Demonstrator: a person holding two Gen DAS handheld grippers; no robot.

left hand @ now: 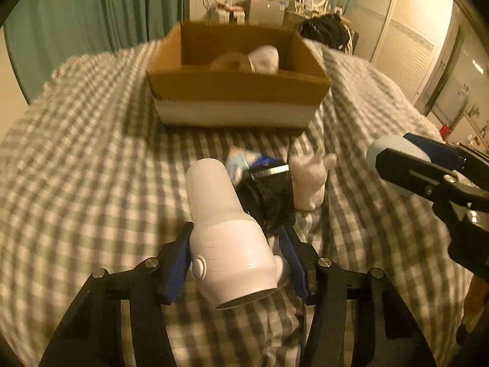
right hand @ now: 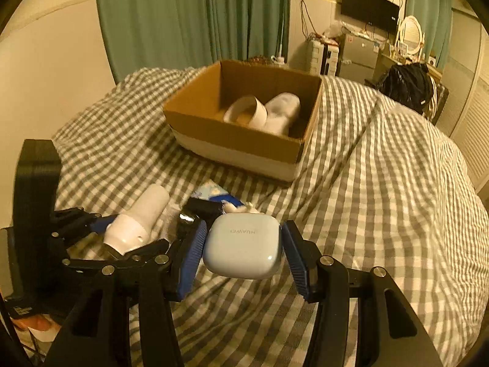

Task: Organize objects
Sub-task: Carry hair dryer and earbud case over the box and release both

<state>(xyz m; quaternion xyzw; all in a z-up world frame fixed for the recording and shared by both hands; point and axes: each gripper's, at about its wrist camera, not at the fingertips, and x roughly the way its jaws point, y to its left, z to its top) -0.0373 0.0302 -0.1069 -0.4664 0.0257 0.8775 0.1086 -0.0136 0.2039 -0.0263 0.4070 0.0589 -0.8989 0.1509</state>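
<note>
My left gripper [left hand: 236,227] is shut on a white dryer-shaped device [left hand: 214,189], its blue pads against the wide body and the nozzle pointing away toward the box. In the right wrist view the same device [right hand: 137,220] sits in the left gripper [right hand: 122,232] at the lower left. My right gripper [right hand: 243,226] is shut on a pale blue earbud case [right hand: 243,250], held above the bedcover. That case [left hand: 394,148] also shows at the right edge of the left wrist view. An open cardboard box [right hand: 232,140] stands farther back, holding a tape roll [right hand: 247,111] and a white soft item [right hand: 282,110].
Between the grippers and the box lie a blue-white packet [left hand: 241,159], a black item with a metal toothed edge [left hand: 266,192] and a small white figure [left hand: 308,180]. All rest on a grey-checked bedcover [right hand: 382,198]. Green curtains [right hand: 183,15] and a cluttered desk [right hand: 360,52] stand behind.
</note>
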